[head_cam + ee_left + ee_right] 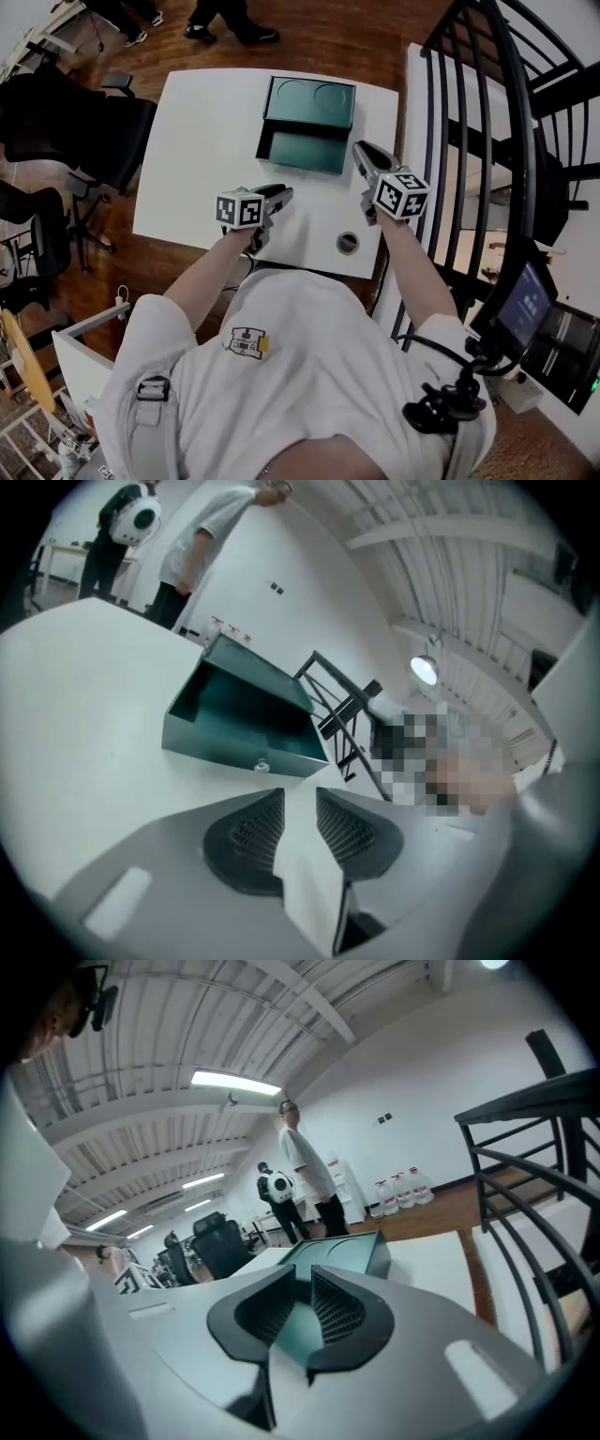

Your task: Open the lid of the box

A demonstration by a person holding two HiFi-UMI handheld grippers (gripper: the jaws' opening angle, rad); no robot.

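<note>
**Dark green box lies open on a white table**

There is one box (302, 150), one table (197, 141) and two grippers. The box sits toward the table's far edge, with its lid (310, 101) swung back to show two round recesses. A small knob (261, 764) sits on the front wall.

The left gripper (281, 195) hovers over bare tabletop, jaws spread and nothing between them. The right gripper (360, 150) is just beside the box's right front corner, jaws slightly parted and gripping nothing.

One round grommet (348, 243) marks the near edge. Black office chairs (94, 131) stand to the left and a black railing (487, 112) to the right.

Head view steeply down; gripper views low, near (all share box (307, 124)).
</note>
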